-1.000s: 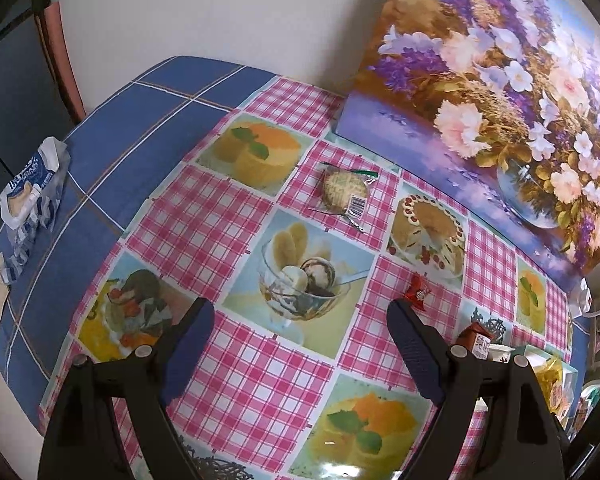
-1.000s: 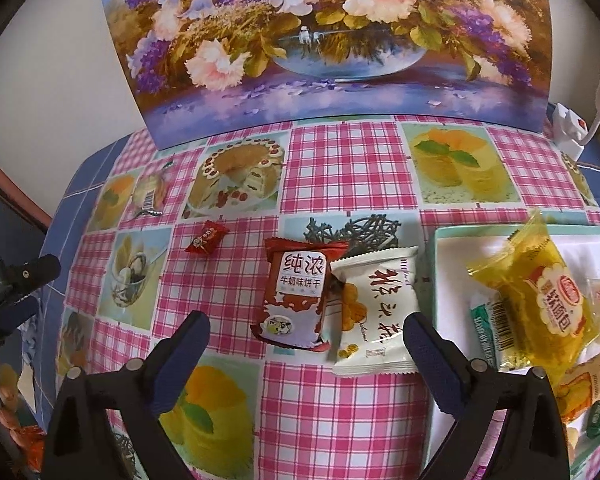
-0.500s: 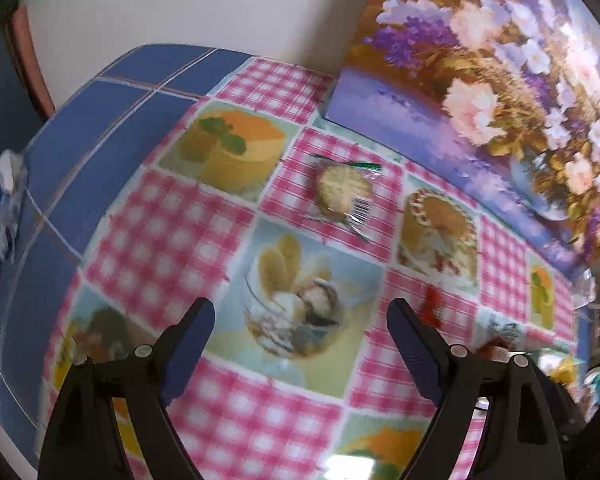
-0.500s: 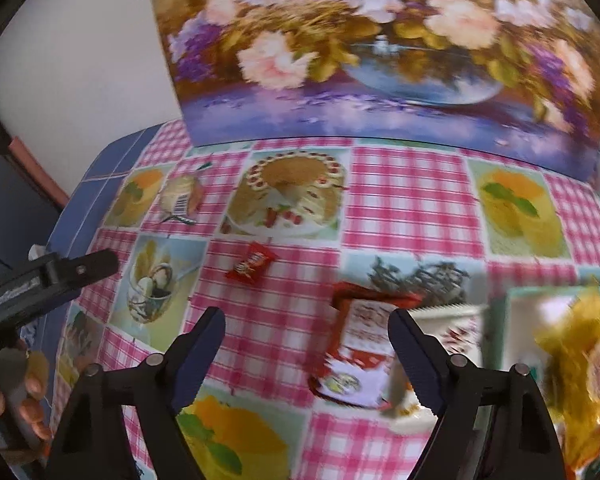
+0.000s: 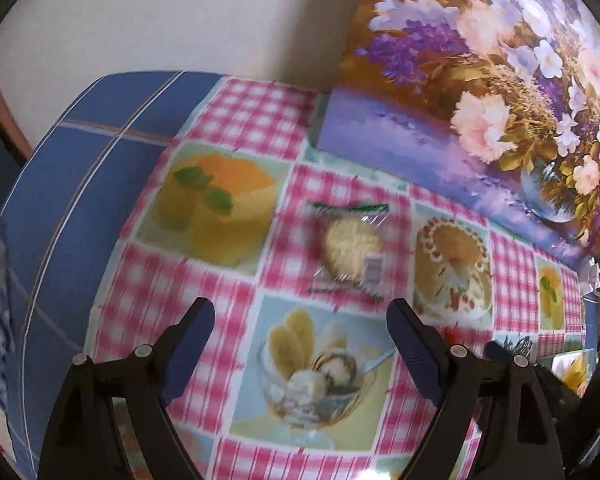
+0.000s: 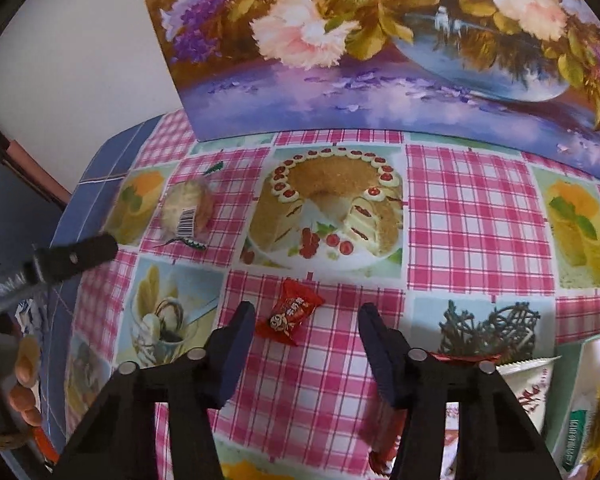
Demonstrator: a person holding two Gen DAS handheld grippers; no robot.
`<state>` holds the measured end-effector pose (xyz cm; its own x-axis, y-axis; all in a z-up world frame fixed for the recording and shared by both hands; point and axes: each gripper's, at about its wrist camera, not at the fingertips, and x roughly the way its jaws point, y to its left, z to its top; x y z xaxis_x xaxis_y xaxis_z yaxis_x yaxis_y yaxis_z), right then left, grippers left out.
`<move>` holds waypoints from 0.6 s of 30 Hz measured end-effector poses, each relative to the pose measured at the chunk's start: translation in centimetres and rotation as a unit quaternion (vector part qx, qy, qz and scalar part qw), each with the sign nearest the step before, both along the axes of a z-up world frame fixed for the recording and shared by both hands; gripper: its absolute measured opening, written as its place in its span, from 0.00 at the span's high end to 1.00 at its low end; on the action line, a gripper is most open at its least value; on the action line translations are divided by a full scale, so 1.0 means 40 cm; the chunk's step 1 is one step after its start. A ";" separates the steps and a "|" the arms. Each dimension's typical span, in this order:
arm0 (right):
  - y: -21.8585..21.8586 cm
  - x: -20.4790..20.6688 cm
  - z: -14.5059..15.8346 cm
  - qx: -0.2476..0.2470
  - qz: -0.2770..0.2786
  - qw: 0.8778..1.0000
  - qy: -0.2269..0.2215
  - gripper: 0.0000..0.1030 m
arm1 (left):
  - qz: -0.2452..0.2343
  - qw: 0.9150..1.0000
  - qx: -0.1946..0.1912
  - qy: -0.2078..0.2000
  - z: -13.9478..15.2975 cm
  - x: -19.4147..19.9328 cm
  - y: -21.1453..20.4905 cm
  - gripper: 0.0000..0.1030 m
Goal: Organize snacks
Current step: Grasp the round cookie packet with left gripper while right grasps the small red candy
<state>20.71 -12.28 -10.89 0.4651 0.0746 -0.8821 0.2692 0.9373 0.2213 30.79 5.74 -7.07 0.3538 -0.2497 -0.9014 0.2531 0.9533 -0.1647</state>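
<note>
My right hand-held gripper [image 6: 306, 330] has just been narrowing, nothing pinched yet, with the red candy [image 6: 290, 312] at lower centre just ahead (left hand-held gripper [image 5: 296, 334] gapes wide); next, drop lower.

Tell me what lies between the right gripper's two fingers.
The right gripper, jaws just closing, has the small red candy between its fingers, untouched on the checked cloth; right wrist view shows it.

Each claw [image 6: 306, 314] has black arms with silver screws and dark blue ribbed pads [image 5: 190, 354].
</note>
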 end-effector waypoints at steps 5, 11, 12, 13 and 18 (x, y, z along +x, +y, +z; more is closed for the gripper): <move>0.003 0.012 -0.019 0.004 -0.003 1.000 0.008 0.59 | -0.018 1.000 -0.003 0.001 -0.028 0.038 -0.068 0.14; 0.009 0.020 -0.027 -0.002 0.002 1.000 0.010 0.71 | -0.021 1.000 0.005 0.001 -0.068 0.073 -0.114 0.14; 0.011 0.021 -0.028 -0.003 0.003 1.000 0.010 0.72 | -0.020 1.000 0.009 -0.001 -0.074 0.077 -0.119 0.15; 0.013 0.023 -0.028 -0.004 0.005 1.000 0.009 0.72 | -0.021 1.000 0.011 -0.003 -0.078 0.080 -0.123 0.15; 0.016 0.027 -0.031 -0.004 0.009 1.000 0.006 0.78 | -0.025 0.999 0.023 -0.006 -0.099 0.089 -0.142 0.23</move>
